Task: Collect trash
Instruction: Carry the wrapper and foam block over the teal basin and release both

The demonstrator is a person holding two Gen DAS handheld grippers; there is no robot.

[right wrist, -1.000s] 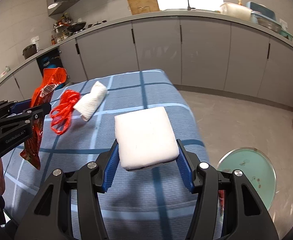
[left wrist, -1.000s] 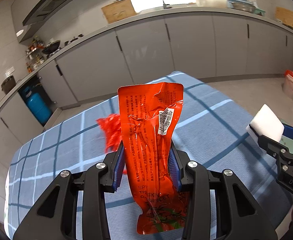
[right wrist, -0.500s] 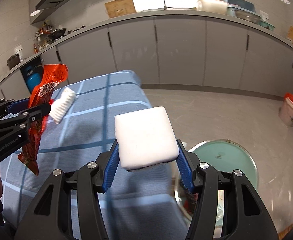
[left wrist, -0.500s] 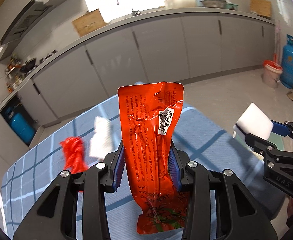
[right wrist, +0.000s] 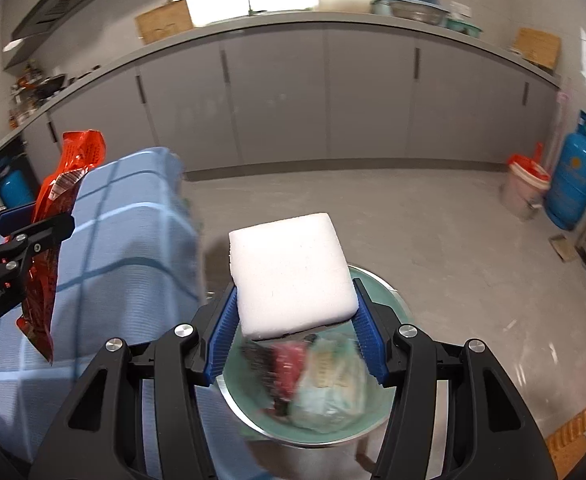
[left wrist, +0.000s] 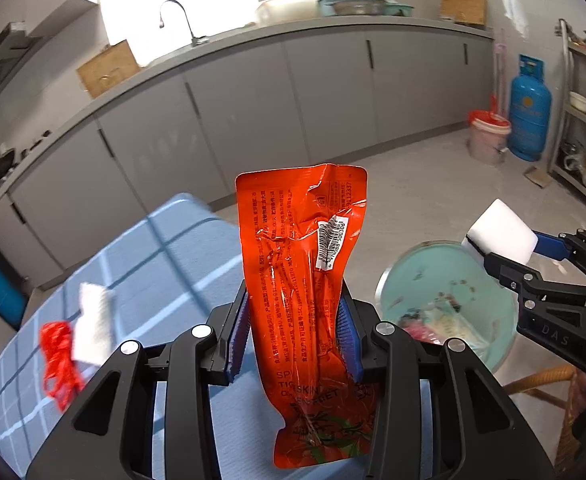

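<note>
My left gripper (left wrist: 295,336) is shut on an orange snack wrapper (left wrist: 305,264), held upright above the blue checked tablecloth (left wrist: 165,256); the wrapper also shows in the right wrist view (right wrist: 59,216). My right gripper (right wrist: 293,320) is shut on a white foam block (right wrist: 291,274), held above a round green bin (right wrist: 253,408) with trash in it. The block (left wrist: 501,236) and bin (left wrist: 433,276) also show at the right of the left wrist view. A red net (left wrist: 59,354) and a white crumpled paper (left wrist: 93,320) lie on the table.
Grey kitchen cabinets (right wrist: 277,100) with a counter and sink run along the back. A blue gas cylinder (right wrist: 575,176) and a pink bucket (right wrist: 527,188) stand on the floor at far right. A wicker chair edge (left wrist: 541,380) is beside the bin.
Both grippers have swung right, from over the table towards the bin. The foam block now hangs over the bin. Both grips are unchanged.
</note>
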